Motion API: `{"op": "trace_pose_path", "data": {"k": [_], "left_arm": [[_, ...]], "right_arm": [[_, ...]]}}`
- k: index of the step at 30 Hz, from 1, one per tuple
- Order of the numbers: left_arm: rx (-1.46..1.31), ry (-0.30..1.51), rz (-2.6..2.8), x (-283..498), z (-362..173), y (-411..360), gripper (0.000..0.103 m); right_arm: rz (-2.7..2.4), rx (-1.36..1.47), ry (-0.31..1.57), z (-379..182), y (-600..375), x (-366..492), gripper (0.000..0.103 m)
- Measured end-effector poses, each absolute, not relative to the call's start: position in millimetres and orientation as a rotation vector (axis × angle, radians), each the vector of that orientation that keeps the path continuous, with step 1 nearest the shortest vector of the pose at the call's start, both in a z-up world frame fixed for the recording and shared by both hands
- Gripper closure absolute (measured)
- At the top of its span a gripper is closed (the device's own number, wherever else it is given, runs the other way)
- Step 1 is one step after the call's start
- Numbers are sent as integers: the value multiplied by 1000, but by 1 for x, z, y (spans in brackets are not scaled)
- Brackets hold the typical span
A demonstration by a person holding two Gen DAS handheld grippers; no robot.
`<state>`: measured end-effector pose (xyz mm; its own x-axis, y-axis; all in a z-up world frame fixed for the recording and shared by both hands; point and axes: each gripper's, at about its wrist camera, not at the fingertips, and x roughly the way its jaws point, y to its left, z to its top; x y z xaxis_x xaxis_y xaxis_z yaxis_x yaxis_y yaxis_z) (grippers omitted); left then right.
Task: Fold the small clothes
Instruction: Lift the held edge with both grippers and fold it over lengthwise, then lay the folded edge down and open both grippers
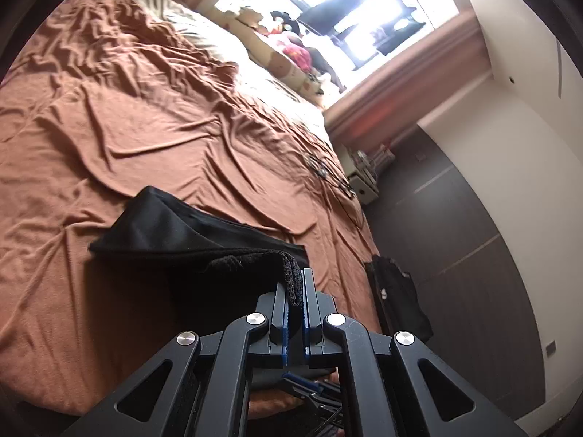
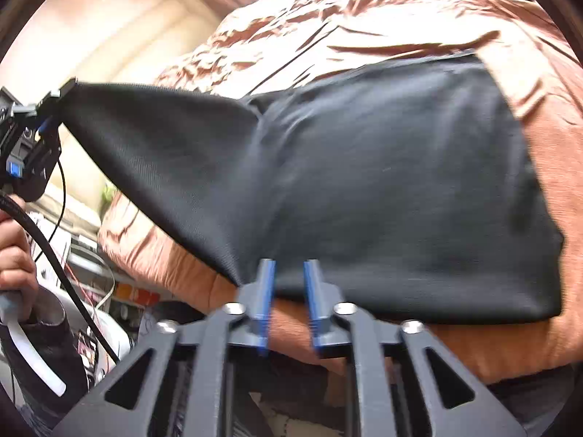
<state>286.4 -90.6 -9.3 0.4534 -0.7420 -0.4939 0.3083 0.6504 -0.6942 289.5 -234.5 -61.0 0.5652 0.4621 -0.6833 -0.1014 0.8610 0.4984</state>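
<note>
Surface: we work over a bed covered by a rust-brown sheet (image 1: 153, 116), heavily wrinkled. A cream pillow (image 1: 189, 18) lies at approx. 11 o'clock in the left wrist view. Beyond it, at 12 to 1 o'clock, a bright window (image 1: 339, 11) with a brown curtain (image 1: 411, 83) on its side; soft toys (image 1: 288, 47) are piled along the bed edge under the window. At 3 o'clock: white wall, dark floor (image 1: 455, 225), a small white unit (image 1: 360, 178) near the bed corner. A thin cable (image 1: 328, 174) lies on the sheet near that corner.

Task item: the black garment (image 2: 382, 182) lies on the sheet close to the near bed edge, mostly flat. One corner is lifted off the sheet toward 9 o'clock in the right wrist view, forming a taut cone.

Left gripper (image 1: 296, 287): clenched on the garment's ribbed hem, fabric pinched between the blue pads. In the right wrist view it sits at 9 o'clock, w/ the person's hand (image 2: 14, 255) below it.

Right gripper (image 2: 288, 273): released, jaws parted, nothing between them. Tips sit at the garment's near edge; the frame is motion-blurred, so contact w/ the cloth is probably absent but we cannot confirm.
</note>
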Motion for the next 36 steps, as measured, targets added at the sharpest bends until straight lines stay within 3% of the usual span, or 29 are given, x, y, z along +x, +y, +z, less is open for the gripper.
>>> {"op": "trace_pose_path", "data": {"k": [2, 14, 30, 31, 33, 34, 35, 36], "left_arm": [[-540, 884, -721, 287, -6, -108, 98], [-422, 979, -875, 276, -25, -209, 98], [-285, 1184, -950, 252, -95, -310, 97], [-274, 1204, -943, 252, -100, -314, 92], [-287, 1241, -952, 252, -106, -317, 68], [-298, 1246, -951, 252, -109, -314, 47], [-301, 1239, -944, 252, -109, -311, 32], [-300, 1227, -930, 252, -109, -305, 29]], "right_arm": [[326, 454, 882, -57, -249, 279, 67], [205, 533, 824, -49, -321, 222, 67], [121, 599, 831, -52, -355, 173, 67], [123, 598, 834, -54, -357, 175, 67], [128, 595, 842, -56, -358, 178, 67], [132, 590, 847, -56, -358, 178, 67], [136, 585, 851, -56, -357, 179, 67], [138, 579, 854, -57, -356, 179, 67]]}}
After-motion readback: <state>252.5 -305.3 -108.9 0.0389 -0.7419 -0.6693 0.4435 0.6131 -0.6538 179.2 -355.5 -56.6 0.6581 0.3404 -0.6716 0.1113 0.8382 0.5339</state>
